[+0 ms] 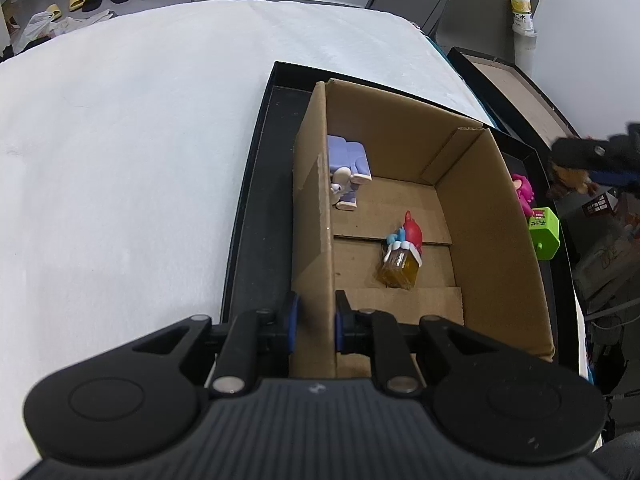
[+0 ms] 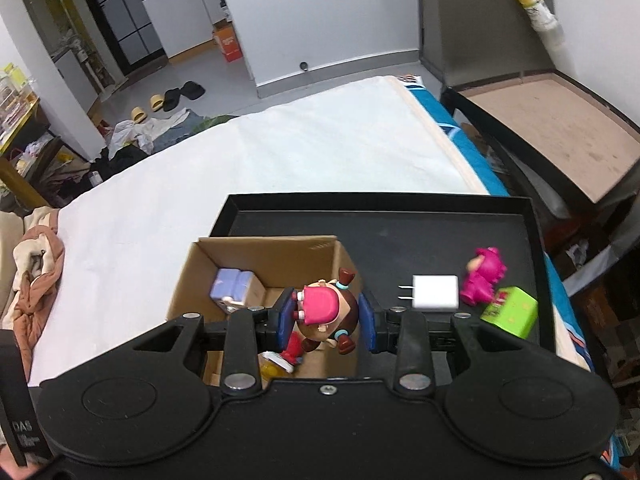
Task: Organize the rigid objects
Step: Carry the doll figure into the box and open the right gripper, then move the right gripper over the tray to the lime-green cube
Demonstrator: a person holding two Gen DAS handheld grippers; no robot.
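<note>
A cardboard box stands in a black tray on a white sheet. My left gripper is shut on the box's near left wall, one finger on each side of it. Inside the box lie a purple figure and a red-and-blue figure on a yellow bottle. My right gripper is shut on a doll with a pink cap and brown hair, held in the air over the box's right wall.
On the tray floor right of the box lie a white charger, a pink toy and a green cube. A brown-topped table stands to the right. Crumpled cloth lies at the sheet's left edge.
</note>
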